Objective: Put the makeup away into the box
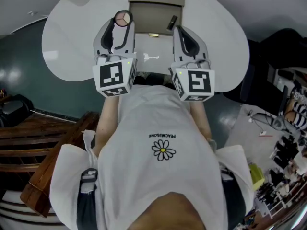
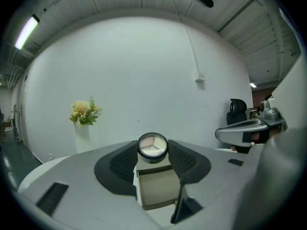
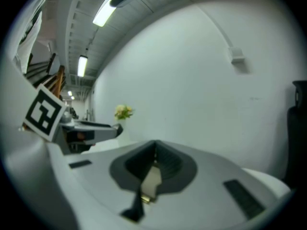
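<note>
My left gripper (image 1: 123, 24) is shut on a round makeup compact (image 1: 123, 17) with pink and beige pans, held in the air at the left front corner of the open beige box (image 1: 144, 12). In the left gripper view the compact (image 2: 152, 145) sits pinched between the black pads of the left gripper (image 2: 152, 151), with the box (image 2: 156, 189) below it. My right gripper (image 1: 181, 30) hovers at the box's right front corner. Its jaws (image 3: 154, 155) meet at the tips with nothing between them. A dark lipstick (image 1: 171, 22) lies on the table just right of the box.
The box stands at the far middle of a round white table (image 1: 72, 47). A small gold piece (image 1: 153, 34) lies at the box's front edge. A vase of yellow flowers (image 2: 84, 114) stands at the far left of the table. A white wall rises behind.
</note>
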Demonstrator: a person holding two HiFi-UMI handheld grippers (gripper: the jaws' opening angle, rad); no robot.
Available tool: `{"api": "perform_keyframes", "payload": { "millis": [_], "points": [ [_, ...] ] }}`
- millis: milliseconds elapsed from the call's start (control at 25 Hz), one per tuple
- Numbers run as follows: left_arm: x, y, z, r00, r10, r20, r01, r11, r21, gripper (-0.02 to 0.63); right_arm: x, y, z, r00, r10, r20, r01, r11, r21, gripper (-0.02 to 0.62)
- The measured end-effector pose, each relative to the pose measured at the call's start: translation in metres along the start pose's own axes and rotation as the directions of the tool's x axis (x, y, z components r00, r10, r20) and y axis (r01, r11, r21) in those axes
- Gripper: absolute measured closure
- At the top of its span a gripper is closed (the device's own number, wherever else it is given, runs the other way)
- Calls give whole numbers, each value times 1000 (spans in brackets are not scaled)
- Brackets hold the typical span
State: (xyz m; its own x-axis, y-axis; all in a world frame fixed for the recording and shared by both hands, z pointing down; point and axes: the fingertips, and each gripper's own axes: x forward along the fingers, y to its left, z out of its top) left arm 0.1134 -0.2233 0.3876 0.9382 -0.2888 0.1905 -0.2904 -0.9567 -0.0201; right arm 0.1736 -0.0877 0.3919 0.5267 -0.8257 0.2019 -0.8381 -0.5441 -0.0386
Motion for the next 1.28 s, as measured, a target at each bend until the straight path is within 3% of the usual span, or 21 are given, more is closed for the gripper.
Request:
{"api": "perform_keyframes", "payload": {
  "millis": [280,560,800,960,1280],
  "points": [
    [-6,-11,5,1000,-10,24,9,999,34,393,-1,-3,0,1000,0,7,0,1000,6,566],
    [-5,-8,-1,1000,-9,-1,9,1000,18,393,-4,-1,0,1000,5,5,-5,1000,1,566],
    [14,-25,-13,994,-100,-53,101,995,4,393,-9,-1,0,1000,-11,3,11,1000,-2,566],
    [39,-37,-41,977,-168,-135,158,984,-82,393,-16,-3,1,1000,-27,9,27,1000,-9,566],
    [95,-52,-111,908,-225,-352,213,974,-75,393,-29,-14,2,998,-69,9,70,997,-18,566]
  ]
}}
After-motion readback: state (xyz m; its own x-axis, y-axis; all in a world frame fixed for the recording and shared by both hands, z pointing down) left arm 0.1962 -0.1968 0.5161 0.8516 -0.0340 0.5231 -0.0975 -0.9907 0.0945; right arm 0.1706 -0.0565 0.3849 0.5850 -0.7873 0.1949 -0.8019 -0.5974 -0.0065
